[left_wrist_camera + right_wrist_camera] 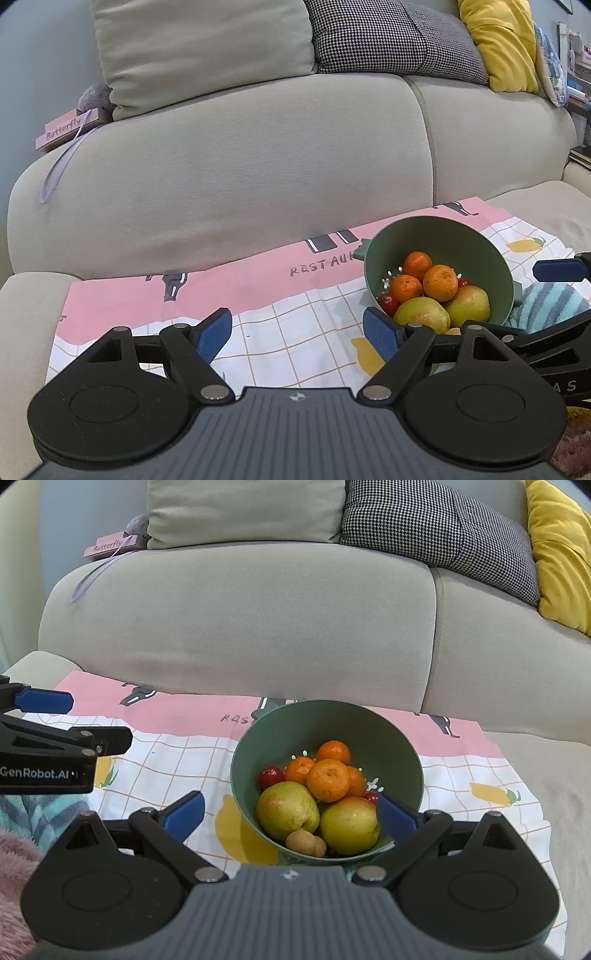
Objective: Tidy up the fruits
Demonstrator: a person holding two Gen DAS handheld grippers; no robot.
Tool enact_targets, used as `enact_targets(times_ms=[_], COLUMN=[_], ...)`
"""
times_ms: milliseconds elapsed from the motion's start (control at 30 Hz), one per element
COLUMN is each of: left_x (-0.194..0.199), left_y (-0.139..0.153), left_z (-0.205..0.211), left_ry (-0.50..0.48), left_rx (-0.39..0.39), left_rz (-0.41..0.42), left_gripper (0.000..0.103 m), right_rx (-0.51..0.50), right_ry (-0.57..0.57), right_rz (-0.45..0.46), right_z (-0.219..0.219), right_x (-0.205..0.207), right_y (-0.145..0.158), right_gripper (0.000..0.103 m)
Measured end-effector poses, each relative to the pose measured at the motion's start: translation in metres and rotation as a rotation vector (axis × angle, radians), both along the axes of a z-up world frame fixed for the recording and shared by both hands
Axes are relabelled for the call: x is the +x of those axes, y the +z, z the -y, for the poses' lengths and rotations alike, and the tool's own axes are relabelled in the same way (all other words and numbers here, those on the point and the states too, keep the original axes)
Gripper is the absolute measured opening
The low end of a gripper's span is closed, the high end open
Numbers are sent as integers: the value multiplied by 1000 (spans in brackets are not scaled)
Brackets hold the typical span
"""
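Living room, grey sofa (236,627) with cushions behind; the surface in front carries a pink-and-check cloth (177,753), and the green bowl (325,723) on it is our landmark.

We see the right hand-held gripper (291,814) spread wide, holding nothing. Its jaws straddle the near rim of the bowl; the right pad overlaps the rim in view, and we cannot tell whether it touches. We judge that spread fits reaching for a large fruit or having just let one go.

The left hand-held gripper (297,338) is released too, jaws well apart, empty, hanging over bare cloth left of the bowl. We take it as parked clear so the right one has room.

Inside the bowl: two yellow-green pears (288,810) at the near side, a small brown fruit (306,843) just in front of them by the rim, four oranges (328,780) heaped in the middle to far side, small red fruits (271,777) left and right of the heap. White marks on the inner wall look like drain holes, so likely a colander-type bowl.

All fruit we can see lies in the bowl, none loose on the cloth. That fits either fruit gathered in, or fruit waiting to be sorted out; we cannot tell which.

A striped teal towel (550,304) lies right of the bowl in the left view.
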State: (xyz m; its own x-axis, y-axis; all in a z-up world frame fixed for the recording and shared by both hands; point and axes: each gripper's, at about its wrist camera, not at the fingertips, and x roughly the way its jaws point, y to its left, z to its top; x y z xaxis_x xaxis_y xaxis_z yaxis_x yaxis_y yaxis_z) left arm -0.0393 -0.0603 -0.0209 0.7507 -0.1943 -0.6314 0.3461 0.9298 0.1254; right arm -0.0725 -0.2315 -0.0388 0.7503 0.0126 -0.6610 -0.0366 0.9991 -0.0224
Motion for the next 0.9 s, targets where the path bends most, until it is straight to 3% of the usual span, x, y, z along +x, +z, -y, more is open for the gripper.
enact_targets(times_ms=[900], left_x=[-1], left_y=[0], left_z=[-1], left_ry=[-1], left_rx=[-16], left_rz=[5], left_gripper=[94], right_rx=[3], right_ry=[12], right_rz=[-19], right_z=[0], right_x=[3], right_y=[-1], right_gripper=[96])
